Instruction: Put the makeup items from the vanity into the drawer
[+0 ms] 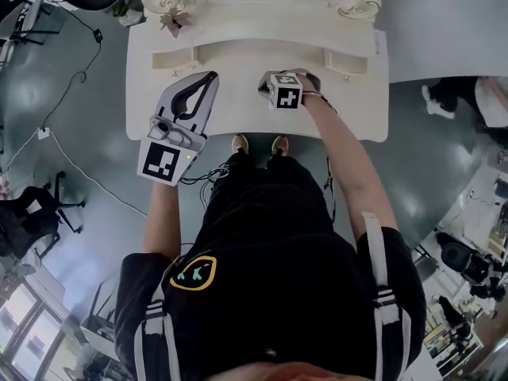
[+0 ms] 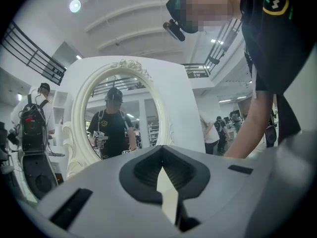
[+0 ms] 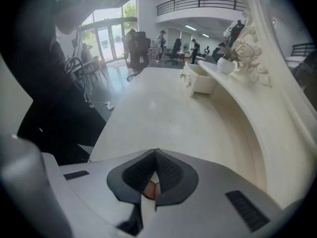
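No makeup item shows plainly on the white vanity top (image 1: 349, 94). My left gripper (image 1: 212, 76) hovers over the front left of the top with its jaws shut and nothing between them; in the left gripper view (image 2: 161, 148) it points up at the oval mirror (image 2: 116, 110). My right gripper (image 1: 268, 86) sits low over the middle of the top, pointing left, with its marker cube hiding most of it. In the right gripper view its jaws (image 3: 155, 153) are shut. A small pinkish patch (image 3: 151, 190) shows in the gap behind the tips; I cannot tell what it is. No drawer is in view.
A raised shelf (image 1: 262, 52) runs along the back of the vanity under the carved mirror frame (image 3: 250, 58). A small cream box (image 3: 200, 81) and a little flower pot (image 3: 225, 64) stand at the far left end. Cables cross the floor (image 1: 71, 173).
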{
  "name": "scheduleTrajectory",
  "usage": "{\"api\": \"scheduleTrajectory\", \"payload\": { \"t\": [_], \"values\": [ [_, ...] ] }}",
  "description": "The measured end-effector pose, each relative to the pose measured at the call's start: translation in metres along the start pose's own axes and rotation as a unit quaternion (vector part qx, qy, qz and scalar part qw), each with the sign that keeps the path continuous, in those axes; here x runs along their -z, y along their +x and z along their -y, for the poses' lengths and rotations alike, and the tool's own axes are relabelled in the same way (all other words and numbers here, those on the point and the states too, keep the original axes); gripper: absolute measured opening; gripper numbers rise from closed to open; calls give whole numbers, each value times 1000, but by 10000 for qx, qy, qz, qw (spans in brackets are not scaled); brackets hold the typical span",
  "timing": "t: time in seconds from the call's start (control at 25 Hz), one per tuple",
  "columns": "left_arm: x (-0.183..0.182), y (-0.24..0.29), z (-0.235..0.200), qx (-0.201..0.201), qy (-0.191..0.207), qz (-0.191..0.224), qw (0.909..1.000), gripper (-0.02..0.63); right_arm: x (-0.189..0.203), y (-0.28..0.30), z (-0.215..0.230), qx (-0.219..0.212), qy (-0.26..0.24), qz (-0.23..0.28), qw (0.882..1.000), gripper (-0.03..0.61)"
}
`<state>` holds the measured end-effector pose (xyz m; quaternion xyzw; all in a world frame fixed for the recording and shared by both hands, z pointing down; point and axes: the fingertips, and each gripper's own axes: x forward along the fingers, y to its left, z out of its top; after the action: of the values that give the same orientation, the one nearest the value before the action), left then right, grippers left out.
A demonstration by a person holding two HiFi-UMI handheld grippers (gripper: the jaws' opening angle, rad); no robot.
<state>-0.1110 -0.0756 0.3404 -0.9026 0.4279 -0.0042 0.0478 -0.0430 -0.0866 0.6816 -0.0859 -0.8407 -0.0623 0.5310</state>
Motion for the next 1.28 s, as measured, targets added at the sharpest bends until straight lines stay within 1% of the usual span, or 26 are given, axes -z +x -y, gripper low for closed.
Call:
{"api": "scheduleTrajectory", "payload": {
  "t": [0.08,0.2,0.4,0.44,0.48,0.52,0.56,0.6,0.64,0.72,0.76,0.84,0.92,1.12,1.24,1.28],
  "values": [
    [1,0,0,2,-3,4,10000,18,0,-16,11,186,189,187,9995,21],
    [0,1,2,28,-6,29,10000,18,8,-32,21,324,291,195,9989,21],
    [-1,2,4,54,-1,63,10000,18,26,-39,18,314,445,33,9985,21],
    [-1,2,4,57,-7,63,10000,18,28,-38,15,261,506,12,9984,33],
    [-1,3,4,59,-13,62,10000,18,30,-36,12,176,560,-14,9983,99],
    [-1,3,4,60,-15,61,10000,18,31,-33,8,84,593,-55,9982,186],
    [-1,3,5,63,-14,61,10000,18,32,-30,4,18,593,-110,9982,230],
    [-1,3,5,65,-11,61,10000,18,32,-27,2,-8,566,-171,9983,249],
    [-1,3,5,69,-9,61,10000,18,33,-23,0,-1,535,-227,9983,301],
    [-1,4,6,78,-11,54,10000,18,32,-14,0,43,481,-324,9983,370],
    [-1,3,7,81,-12,47,10000,18,32,-9,-1,42,453,-389,9982,381],
    [-1,2,7,74,-16,39,10000,18,36,0,-4,-16,413,-544,9977,393],
    [-1,1,7,60,-19,19,10000,18,39,5,-6,-88,406,-640,9971,386],
    [2,-1,6,47,1,-15,10000,18,38,7,-4,-249,388,-631,9969,370],
    [2,0,7,64,0,-9,10000,18,39,7,-3,-287,316,-685,9967,351],
    [2,0,7,69,-1,-12,10000,18,39,7,-3,-295,276,-690,9968,331]
  ]
}}
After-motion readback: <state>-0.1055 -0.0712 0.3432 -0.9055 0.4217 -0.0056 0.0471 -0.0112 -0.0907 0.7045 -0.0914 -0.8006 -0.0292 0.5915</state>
